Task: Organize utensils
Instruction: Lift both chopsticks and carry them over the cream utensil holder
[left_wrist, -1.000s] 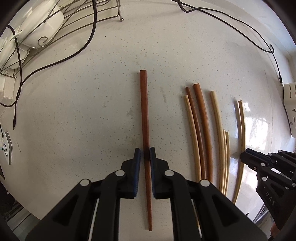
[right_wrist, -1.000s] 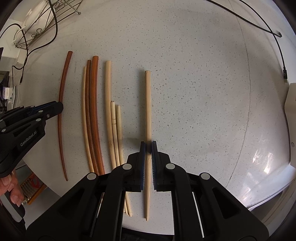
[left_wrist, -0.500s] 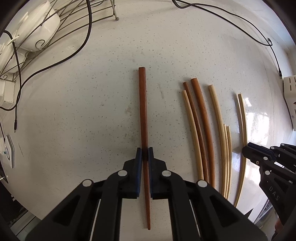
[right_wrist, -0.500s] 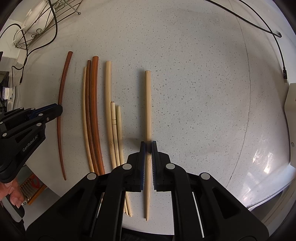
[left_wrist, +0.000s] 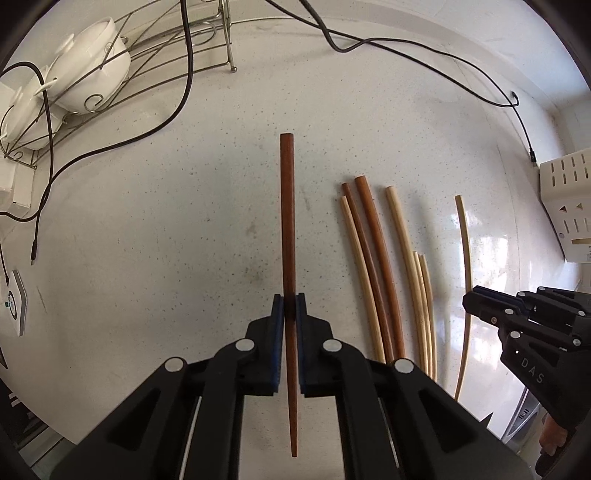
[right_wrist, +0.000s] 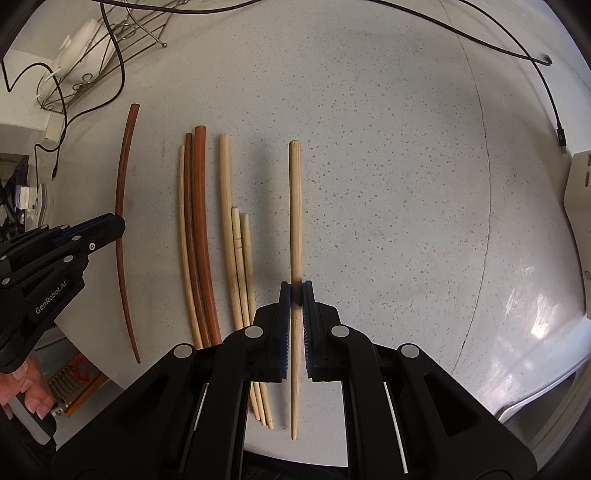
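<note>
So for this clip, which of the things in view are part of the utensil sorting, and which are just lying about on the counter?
Part of the job:
- dark brown chopstick, clamped in the left gripper
- pale bamboo chopstick, clamped in the right gripper
- loose chopsticks lying in a row between them

Lying about:
- black cables
- wire dish rack holding white bowls
- white slotted block

We see a dark red-brown chopstick (left_wrist: 287, 236) and a pale bamboo chopstick (right_wrist: 294, 229), each pointing straight ahead. Between them lie six more side by side: two reddish-brown chopsticks (right_wrist: 197, 236) and four pale chopsticks (right_wrist: 236, 243), two shorter.
</note>
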